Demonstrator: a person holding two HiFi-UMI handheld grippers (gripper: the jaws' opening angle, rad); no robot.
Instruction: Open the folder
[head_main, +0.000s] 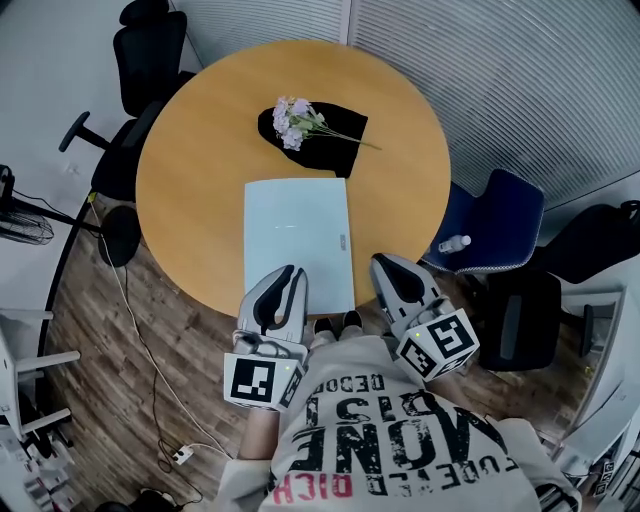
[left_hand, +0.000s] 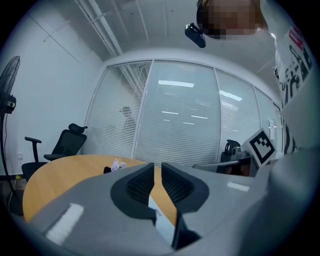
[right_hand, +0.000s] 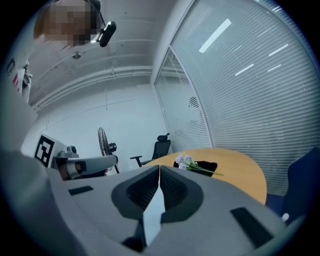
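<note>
We see the pale blue folder (head_main: 298, 240) lying closed and flat on the round wooden desk (head_main: 190, 180), its short near edge close to the desk rim in front of the person. Beyond its far edge, and clear of it, lies a black cloth (head_main: 340, 135) with a small bunch of lilac flowers (head_main: 293, 122) resting on top. The left tongs (head_main: 288, 275) reach in level over the folder's near left corner. In the left gripper view we find their jaws standing a narrow slit apart, with nothing pressed between the pads and the folder's pale surface showing below through the gap. The right tongs (head_main: 384, 264) sit just beside the folder's near right corner, over the desk rim. In the right gripper view their tips meet, so we take them as closed. A pale wedge shows between the jaws behind the tips, and we cannot tell whether that is anything caught there. Off the desk, a blue chair (head_main: 505, 225) with a small bottle (head_main: 454, 243) on its seat stands to the right, and a black office chair (head_main: 150, 50) stands at the far left.
</note>
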